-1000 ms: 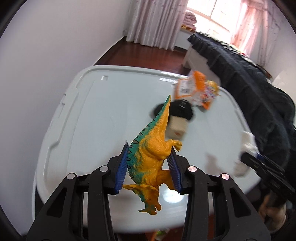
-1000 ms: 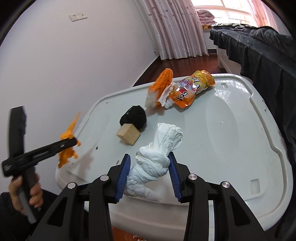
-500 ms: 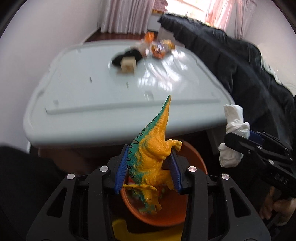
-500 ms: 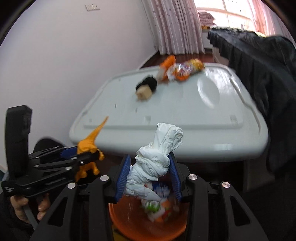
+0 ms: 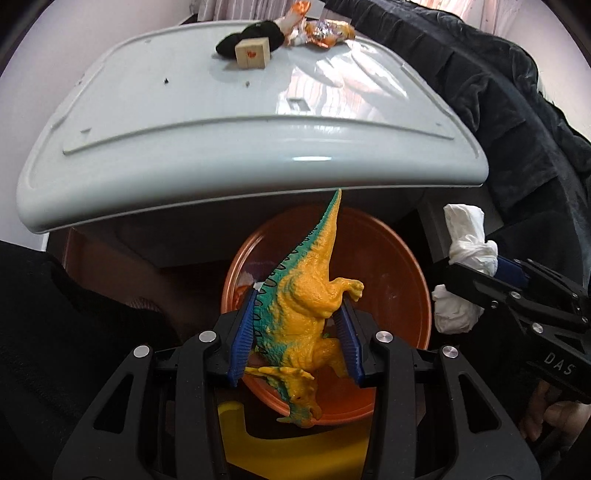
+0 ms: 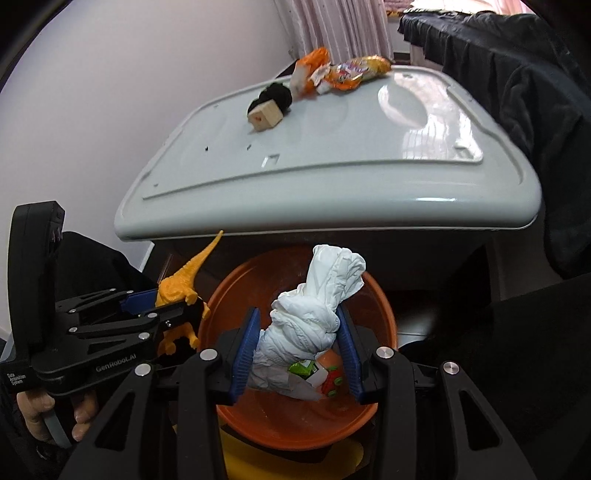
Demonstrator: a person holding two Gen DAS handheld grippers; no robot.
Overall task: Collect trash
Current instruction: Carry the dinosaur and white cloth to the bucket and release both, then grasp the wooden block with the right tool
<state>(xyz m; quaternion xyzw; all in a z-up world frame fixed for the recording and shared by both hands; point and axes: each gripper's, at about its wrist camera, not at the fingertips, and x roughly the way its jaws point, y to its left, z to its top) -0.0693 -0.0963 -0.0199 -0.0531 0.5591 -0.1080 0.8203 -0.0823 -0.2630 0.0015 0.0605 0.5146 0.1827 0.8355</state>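
My left gripper (image 5: 295, 336) is shut on an orange and teal toy dinosaur (image 5: 303, 306), held above the orange bin (image 5: 402, 280) below the table's front edge. My right gripper (image 6: 297, 350) is shut on a twisted white tissue wad (image 6: 314, 314), also above the orange bin (image 6: 373, 295), which holds some wrappers (image 6: 314, 373). The left gripper with the dinosaur (image 6: 177, 284) shows at the left of the right wrist view; the right gripper with the tissue (image 5: 465, 251) shows at the right of the left wrist view.
On the grey-white table (image 5: 184, 129) lie a wooden cube (image 5: 253, 54), a black ball of fabric (image 5: 266, 29) and orange snack wrappers (image 5: 321, 27). Dark cloth (image 5: 498, 110) drapes at the right. A yellow object (image 5: 280, 450) sits under the bin.
Both grippers have moved back from the table and down over the orange bin, still holding the dinosaur and the tissue. The bin now fills more of both views.
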